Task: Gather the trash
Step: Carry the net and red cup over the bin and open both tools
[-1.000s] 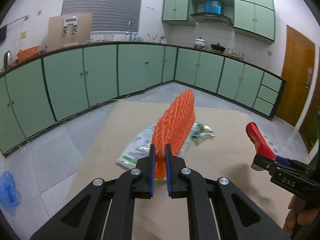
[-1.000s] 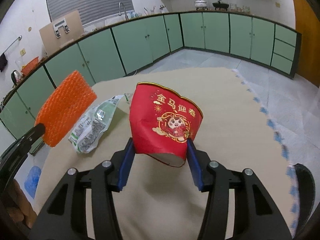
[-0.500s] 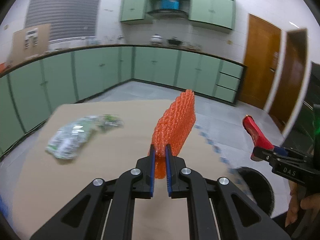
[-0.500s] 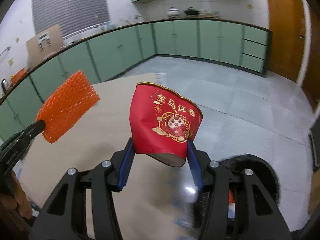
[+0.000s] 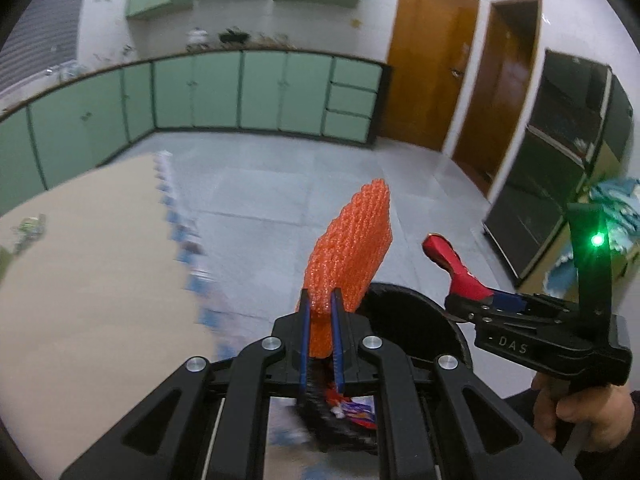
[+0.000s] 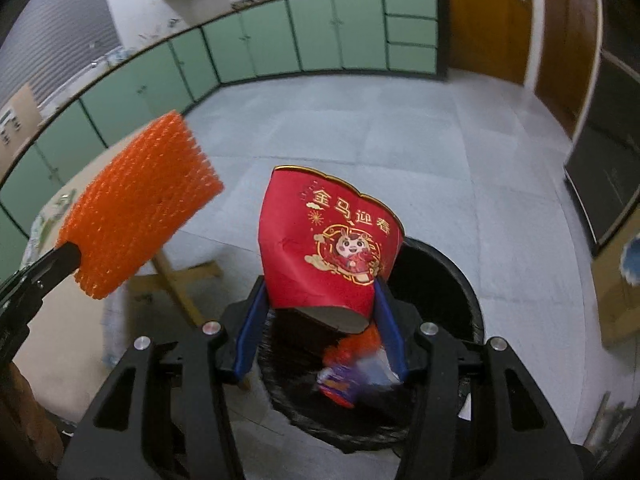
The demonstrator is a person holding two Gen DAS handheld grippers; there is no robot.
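Observation:
My left gripper [image 5: 319, 310] is shut on an orange bubble-wrap piece [image 5: 350, 246], held upright above the near rim of a black trash bin [image 5: 420, 320]. The piece also shows in the right wrist view [image 6: 140, 208]. My right gripper [image 6: 318, 304] is shut on a red paper cup [image 6: 328, 248] with gold characters and a cartoon, held over the same bin [image 6: 436, 276]. The right gripper [image 5: 460, 280] with the red cup [image 5: 448, 260] also shows at the right of the left wrist view. Colourful wrappers [image 6: 352, 372] lie inside the bin.
The beige table [image 5: 80, 280] is at the left, with a crumpled wrapper [image 5: 24, 228] at its far edge. Its wooden leg [image 6: 176, 280] stands beside the bin. Grey tiled floor, green cabinets [image 5: 240, 92] and brown doors [image 5: 432, 72] lie beyond.
Both grippers have swung right, away from the table, and now hang over the black bin. Each still holds its piece of trash.

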